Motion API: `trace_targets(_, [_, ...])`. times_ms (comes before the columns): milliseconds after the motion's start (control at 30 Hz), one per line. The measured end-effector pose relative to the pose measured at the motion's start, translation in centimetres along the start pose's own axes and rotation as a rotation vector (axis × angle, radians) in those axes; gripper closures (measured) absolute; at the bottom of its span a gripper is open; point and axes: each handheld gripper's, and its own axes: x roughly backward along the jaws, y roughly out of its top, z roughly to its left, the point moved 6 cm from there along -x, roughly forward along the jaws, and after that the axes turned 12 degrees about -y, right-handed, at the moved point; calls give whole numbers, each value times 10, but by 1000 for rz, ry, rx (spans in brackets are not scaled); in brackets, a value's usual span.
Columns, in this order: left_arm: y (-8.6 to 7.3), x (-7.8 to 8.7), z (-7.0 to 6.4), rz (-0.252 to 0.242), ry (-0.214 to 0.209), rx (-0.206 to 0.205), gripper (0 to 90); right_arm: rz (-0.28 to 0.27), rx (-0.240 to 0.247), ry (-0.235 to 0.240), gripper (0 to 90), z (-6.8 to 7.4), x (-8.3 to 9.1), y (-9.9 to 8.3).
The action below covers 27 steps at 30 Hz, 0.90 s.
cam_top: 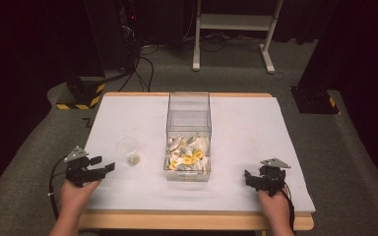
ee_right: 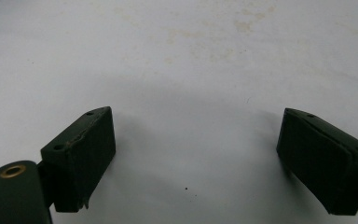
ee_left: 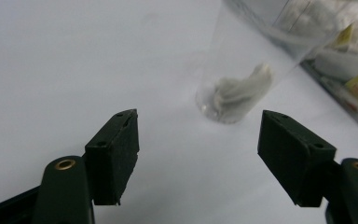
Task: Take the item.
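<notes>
White-topped rectangular worktop (cam_top: 246, 123) with pale wooden edge, standing on grey carpet floor (cam_top: 354, 162). Tall clear plastic rectangular box (cam_top: 188, 118) near centre, bottom layered with white and yellow packets (cam_top: 187, 156). Small clear plastic cup (cam_top: 128, 150) just left of box, apart from it, upright, holding crumpled white piece (cam_top: 134, 160) at base. Faint brownish stains on white surface (ee_right: 205, 32) in right gripper view.

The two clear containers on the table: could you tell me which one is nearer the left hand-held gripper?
The small round cup, holding one whitish item, beside the left hand-held gripper; the tall box stands mid-table.
</notes>
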Motion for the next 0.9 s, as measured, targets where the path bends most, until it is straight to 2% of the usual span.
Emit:
trace_targets(67, [-8,-5,2,11,3,7,282,1,-2,0,115,0,0,0])
trace_targets(167, [-19,-11,5,27,29,-17,272,1,-2,0,116,0,0,0])
trace_targets(200, [-22,-12,6,41,59,-58,271,1,-2,0,115,0,0,0])
trace_targets(233, [-23,-14,5,58,88,-65,271,1,-2,0,115,0,0,0])
trace_targets(267, [-23,-15,3,69,104,-92,266,1,-2,0,115,0,0,0])
trace_targets(367, [-25,-19,0,103,142,-139,219,0,-2,-1,115,0,0,0])
trace_targets(500, [-25,-19,0,99,143,-131,217,-1,0,-2,116,0,0,0])
trace_targets(567, [-25,-19,2,102,179,-114,152,2,-2,-2,115,0,0,0])
trace_targets(600, [-25,-19,3,101,176,-104,127,0,-2,0,115,0,0,0])
trace_targets(900, [-25,-19,3,105,175,-104,128,-2,1,-5,114,0,0,0])
